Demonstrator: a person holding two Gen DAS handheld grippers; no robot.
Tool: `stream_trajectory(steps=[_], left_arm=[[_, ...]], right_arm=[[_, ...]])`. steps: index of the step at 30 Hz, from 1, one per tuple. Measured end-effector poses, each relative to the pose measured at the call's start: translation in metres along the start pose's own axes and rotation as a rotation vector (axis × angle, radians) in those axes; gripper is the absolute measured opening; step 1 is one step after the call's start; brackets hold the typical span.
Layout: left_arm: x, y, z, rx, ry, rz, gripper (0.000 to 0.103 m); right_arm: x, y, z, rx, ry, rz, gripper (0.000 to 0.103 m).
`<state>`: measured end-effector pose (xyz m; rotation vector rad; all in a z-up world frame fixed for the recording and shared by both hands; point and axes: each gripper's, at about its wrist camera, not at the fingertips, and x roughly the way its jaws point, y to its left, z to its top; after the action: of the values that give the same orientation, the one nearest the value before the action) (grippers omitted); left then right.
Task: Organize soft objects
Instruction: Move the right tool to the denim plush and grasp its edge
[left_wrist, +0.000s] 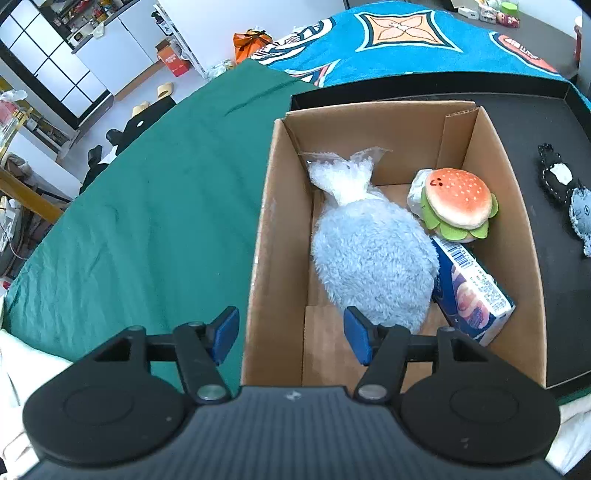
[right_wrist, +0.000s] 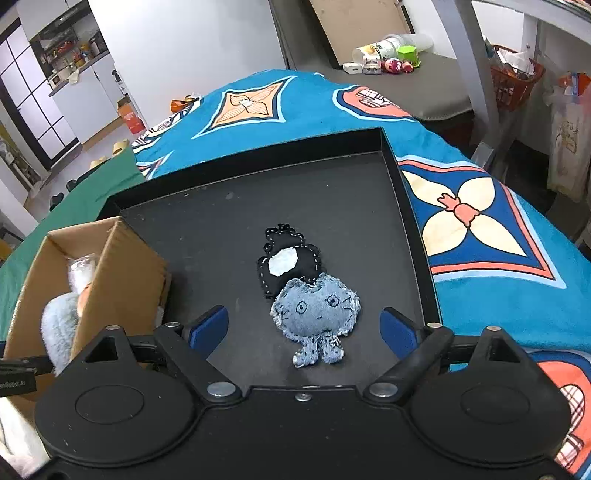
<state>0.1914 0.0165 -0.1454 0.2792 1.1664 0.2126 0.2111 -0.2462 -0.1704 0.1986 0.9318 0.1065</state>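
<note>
A cardboard box stands on a black tray. It holds a fluffy light-blue plush in a clear bag, a burger plush and a blue packet. My left gripper is open and empty, straddling the box's left wall near its front. A denim doll and a black stitched doll lie touching on the tray; they also show at the right edge of the left wrist view. My right gripper is open around the denim doll, just above it.
The tray sits on a blue patterned blanket beside a green cloth. Small toys and a cup lie on a grey surface beyond. An orange basket stands at the far right.
</note>
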Motion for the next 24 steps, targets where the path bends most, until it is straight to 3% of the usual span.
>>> stream_trajectory(steps=[3,19,21,24], left_arm=[[0.001,-0.007,0.001,0.027,0.003,0.017,0.061],[0.005,-0.027,0.005,0.096,0.018,0.104,0.067],[0.004,-0.028,0.005,0.096,0.021,0.106,0.067],[0.004,-0.028,0.005,0.094,0.023,0.108,0.068]], right_arm=[[0.006,0.000,0.000,-0.009,0.001,-0.009,0.096],[0.037,0.009,0.001,-0.061,0.030,-0.045,0.095],[0.040,0.009,0.000,-0.064,0.037,-0.047,0.087],[0.045,0.007,-0.001,-0.058,0.076,-0.046,0.051]])
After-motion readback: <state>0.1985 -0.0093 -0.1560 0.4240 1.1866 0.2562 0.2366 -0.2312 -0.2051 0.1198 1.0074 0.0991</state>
